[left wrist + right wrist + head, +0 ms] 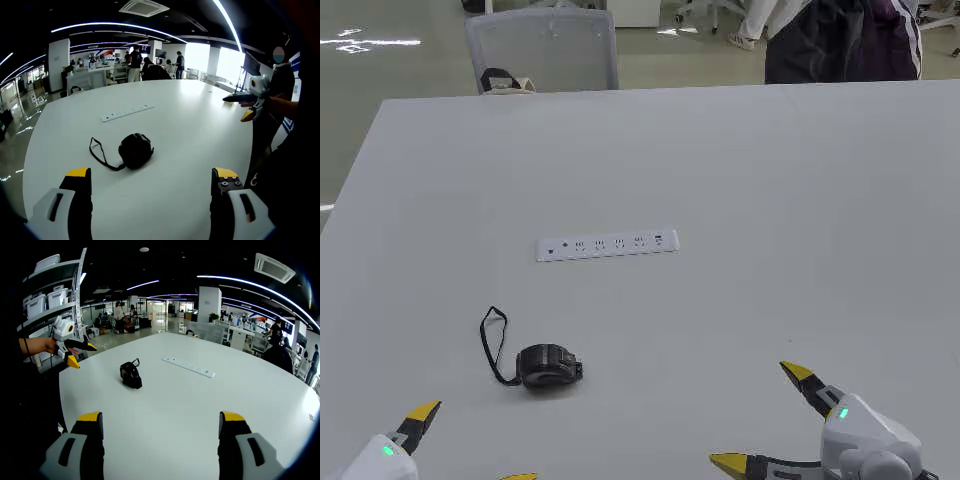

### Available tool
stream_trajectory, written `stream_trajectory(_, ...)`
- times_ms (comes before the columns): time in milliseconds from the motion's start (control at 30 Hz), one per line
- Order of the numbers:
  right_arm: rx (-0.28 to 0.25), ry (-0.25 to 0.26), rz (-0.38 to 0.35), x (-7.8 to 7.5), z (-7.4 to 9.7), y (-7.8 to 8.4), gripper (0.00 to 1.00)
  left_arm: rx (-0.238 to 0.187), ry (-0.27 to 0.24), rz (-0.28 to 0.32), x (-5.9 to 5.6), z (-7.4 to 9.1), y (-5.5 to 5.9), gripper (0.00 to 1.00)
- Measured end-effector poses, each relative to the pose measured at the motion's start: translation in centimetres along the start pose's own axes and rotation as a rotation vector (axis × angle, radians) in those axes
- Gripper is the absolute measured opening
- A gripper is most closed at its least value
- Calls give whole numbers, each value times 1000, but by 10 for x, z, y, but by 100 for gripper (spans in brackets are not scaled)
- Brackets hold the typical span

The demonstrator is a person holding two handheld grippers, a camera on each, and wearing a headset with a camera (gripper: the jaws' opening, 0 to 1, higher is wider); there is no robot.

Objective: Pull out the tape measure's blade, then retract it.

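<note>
- Tape measure work not begun: blade fully in, case lying on the table, nothing touching it.
- Left gripper: jaws spread wide, nothing between them. Case sits near, ahead of it, a shade toward its left jaw.
- Right gripper: jaws likewise spread and empty. Case lies farther ahead of this one, well off toward its left jaw.
- Wrist strap loops out from the case on the side away from the right gripper. A small tab shows on the side facing the right gripper (probably the blade hook, too small to be sure).
- Judged plan: left gripper closes across the case body, clear of the strap, and pins it. Right gripper comes in low and pinches the tab squarely.
- Pull straight and level away from the left gripper (a slanted pull may kink the blade or twist the case).
- Retract by easing the blade back in, not letting it snap.
- Power strip lies beyond the case, well apart.
</note>
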State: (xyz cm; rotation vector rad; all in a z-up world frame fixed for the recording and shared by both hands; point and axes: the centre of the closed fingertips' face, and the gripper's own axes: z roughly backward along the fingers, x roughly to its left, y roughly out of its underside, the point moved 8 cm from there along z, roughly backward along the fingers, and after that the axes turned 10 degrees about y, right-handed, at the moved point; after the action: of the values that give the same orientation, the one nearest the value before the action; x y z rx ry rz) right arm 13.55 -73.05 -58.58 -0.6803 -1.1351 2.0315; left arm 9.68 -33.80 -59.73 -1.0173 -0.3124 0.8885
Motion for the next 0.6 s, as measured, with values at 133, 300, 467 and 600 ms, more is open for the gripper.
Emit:
stream_trajectory(133,-2,-2,-1,-1,-1,0,98,-5,-3,1,0,-1,-1,99)
stream_trajectory(300,-5,-6,-1,-1,-2,0,98,-2,-6,-4,-1,-2,-3,99)
stream_trajectory(467,-5,-5,-2,-2,-2,-1,98,-4,-11,-3,-1,-2,-4,99)
stream_trajectory(600,1,-8,-1,-2,-3,0,98,-7,-25,5,-2,-2,-6,99)
